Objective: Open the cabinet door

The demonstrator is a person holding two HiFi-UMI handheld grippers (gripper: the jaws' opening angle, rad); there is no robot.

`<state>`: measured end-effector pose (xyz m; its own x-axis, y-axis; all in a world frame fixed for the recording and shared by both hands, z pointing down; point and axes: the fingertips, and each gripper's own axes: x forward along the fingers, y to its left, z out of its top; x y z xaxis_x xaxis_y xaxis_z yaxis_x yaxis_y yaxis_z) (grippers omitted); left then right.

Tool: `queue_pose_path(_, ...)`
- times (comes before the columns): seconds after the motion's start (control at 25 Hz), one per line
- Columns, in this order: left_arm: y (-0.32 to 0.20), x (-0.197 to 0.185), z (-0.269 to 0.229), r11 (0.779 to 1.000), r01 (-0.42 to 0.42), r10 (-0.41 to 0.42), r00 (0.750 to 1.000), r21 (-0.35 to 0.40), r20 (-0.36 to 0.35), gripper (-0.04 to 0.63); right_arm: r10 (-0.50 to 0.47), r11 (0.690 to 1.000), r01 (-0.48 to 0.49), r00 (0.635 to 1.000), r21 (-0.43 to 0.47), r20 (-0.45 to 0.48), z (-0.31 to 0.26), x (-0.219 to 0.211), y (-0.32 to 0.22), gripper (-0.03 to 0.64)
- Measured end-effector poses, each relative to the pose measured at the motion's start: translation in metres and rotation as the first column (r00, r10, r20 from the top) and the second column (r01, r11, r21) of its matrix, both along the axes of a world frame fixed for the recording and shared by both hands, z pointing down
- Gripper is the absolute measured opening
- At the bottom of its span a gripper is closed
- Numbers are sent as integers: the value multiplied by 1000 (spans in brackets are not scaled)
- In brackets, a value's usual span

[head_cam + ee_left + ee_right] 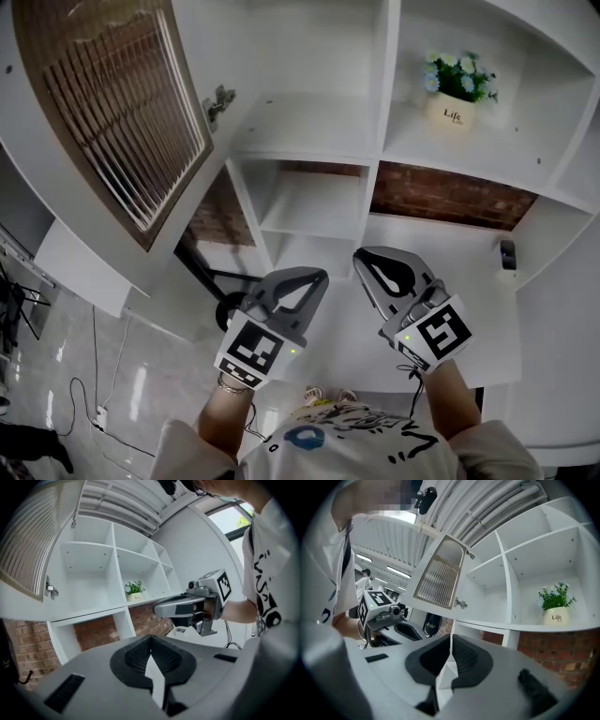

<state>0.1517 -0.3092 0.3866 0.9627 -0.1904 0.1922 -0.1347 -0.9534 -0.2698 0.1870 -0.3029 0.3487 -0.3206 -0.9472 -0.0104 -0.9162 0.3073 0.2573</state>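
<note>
The cabinet door [112, 122], white-framed with a ribbed glass panel, stands swung wide open at the upper left, and its hinge [220, 101] shows at the cabinet edge. The same door [440, 573] hangs open in the right gripper view. Both grippers are held low in front of the white shelf unit [384, 150], well away from the door. My left gripper [314, 278] is shut with nothing in it, its pads meeting at the tip [151, 639]. My right gripper [367, 258] is beside it, jaws also closed together and empty [451, 637].
A potted plant [457, 89] stands in the upper right compartment. A small dark object [507, 253] lies on the lower right shelf. Brick wall [450, 195] shows behind the lower compartments. Cables [94, 375] trail over the glossy floor at the lower left, near black legs [206, 277].
</note>
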Motion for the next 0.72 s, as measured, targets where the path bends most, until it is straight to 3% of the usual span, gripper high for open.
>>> queue_pose_path(0.32, 6, 5, 19, 997, 6, -9, 999, -76, -31, 15, 53, 997, -50, 997, -58, 53, 34, 14, 15, 32)
queue_pose_path(0.72, 30, 15, 53, 989, -15, 13, 1000, -144, -18, 15, 74, 984, -49, 987, -171, 144, 88, 18, 39, 31)
